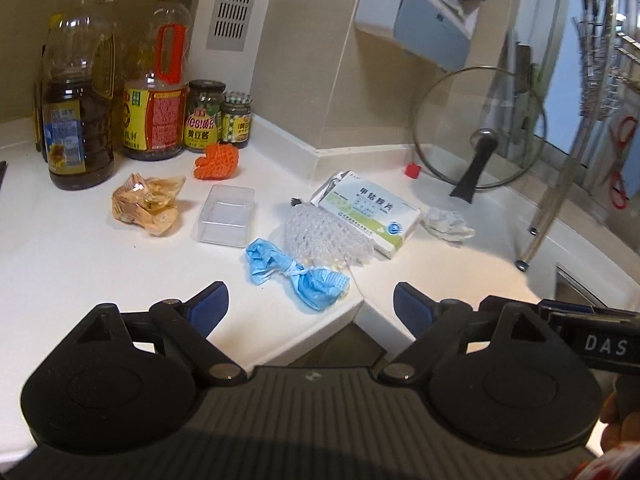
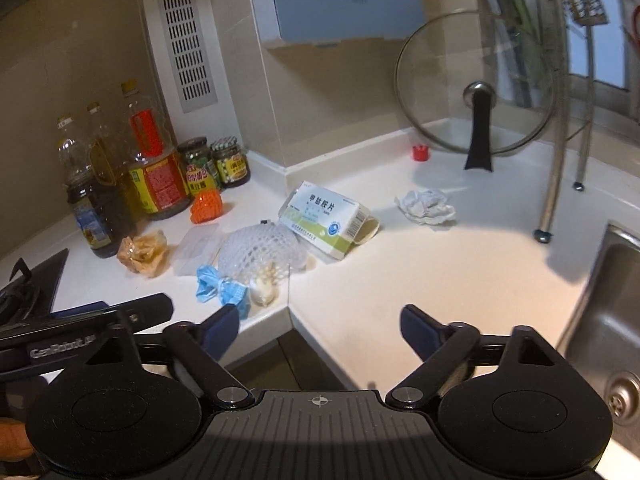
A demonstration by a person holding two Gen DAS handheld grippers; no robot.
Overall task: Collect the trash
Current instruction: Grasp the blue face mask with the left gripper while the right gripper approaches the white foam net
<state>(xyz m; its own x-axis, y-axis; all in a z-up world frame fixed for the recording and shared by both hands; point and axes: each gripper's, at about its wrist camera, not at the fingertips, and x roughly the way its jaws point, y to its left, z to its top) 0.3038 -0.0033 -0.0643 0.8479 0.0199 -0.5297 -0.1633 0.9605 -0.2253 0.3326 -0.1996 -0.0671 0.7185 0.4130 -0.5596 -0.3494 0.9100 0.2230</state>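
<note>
Trash lies on the white counter (image 1: 80, 256): a crumpled blue mask (image 1: 294, 274) (image 2: 218, 286) near the inner corner edge, a white foam net (image 1: 326, 236) (image 2: 260, 250), a medicine box (image 1: 370, 214) (image 2: 326, 220), a clear plastic box (image 1: 226, 216) (image 2: 198, 246), a crumpled yellow wrapper (image 1: 148, 204) (image 2: 142, 254), an orange foam net (image 1: 216, 162) (image 2: 206, 206), a crumpled tissue (image 1: 446, 224) (image 2: 426, 206) and a red cap (image 1: 412, 170) (image 2: 420, 153). My left gripper (image 1: 310, 306) is open just short of the mask. My right gripper (image 2: 320, 328) is open over the counter's corner notch, empty.
Oil bottles (image 1: 78, 120) (image 2: 158, 160) and jars (image 1: 204, 114) stand at the back left. A glass pot lid (image 1: 478, 128) (image 2: 476, 88) leans against the wall. A steel sink (image 2: 608, 312) lies at the right, a stove edge (image 2: 28, 288) at the left. A rack's legs (image 2: 554, 184) stand by the sink.
</note>
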